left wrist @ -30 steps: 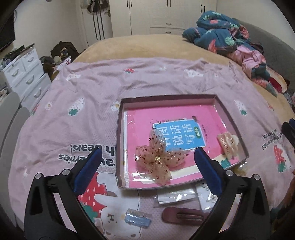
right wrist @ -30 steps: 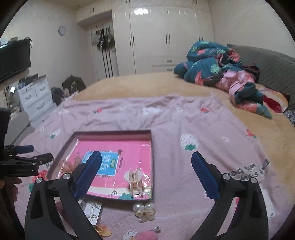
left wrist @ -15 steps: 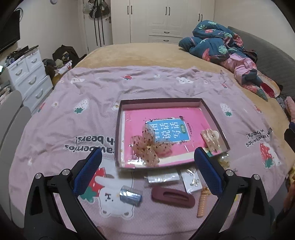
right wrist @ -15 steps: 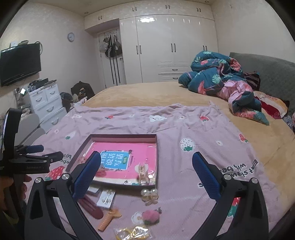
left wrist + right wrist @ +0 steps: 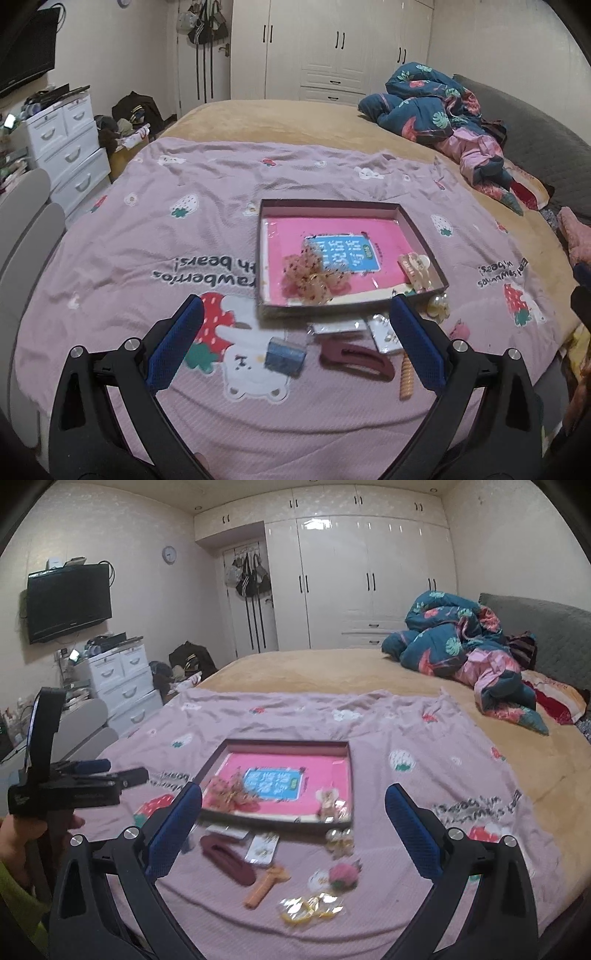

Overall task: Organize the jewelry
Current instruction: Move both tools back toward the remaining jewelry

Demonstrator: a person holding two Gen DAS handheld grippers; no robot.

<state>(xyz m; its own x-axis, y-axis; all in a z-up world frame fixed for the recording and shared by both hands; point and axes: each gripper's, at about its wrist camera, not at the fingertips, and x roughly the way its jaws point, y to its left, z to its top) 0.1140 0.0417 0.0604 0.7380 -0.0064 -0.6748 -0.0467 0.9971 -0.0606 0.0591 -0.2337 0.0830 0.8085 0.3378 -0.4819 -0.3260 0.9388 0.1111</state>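
The shallow box [image 5: 423,236] lies on the pink strawberry blanket [image 5: 147,236] on the bed, just beyond both pairs of fingers. Inside it rest a sheer pink bow [image 5: 314,280] toward the left gripper's [image 5: 295,343] left finger and a beige claw clip [image 5: 417,271] toward its right finger. Nearer, between the left gripper's fingers, lie a blue packet [image 5: 285,355] and a maroon hair clip [image 5: 356,362]; an orange comb clip [image 5: 406,376] sits by the right finger. Both the left gripper and the right gripper [image 5: 293,829] are spread wide, grasping nothing.
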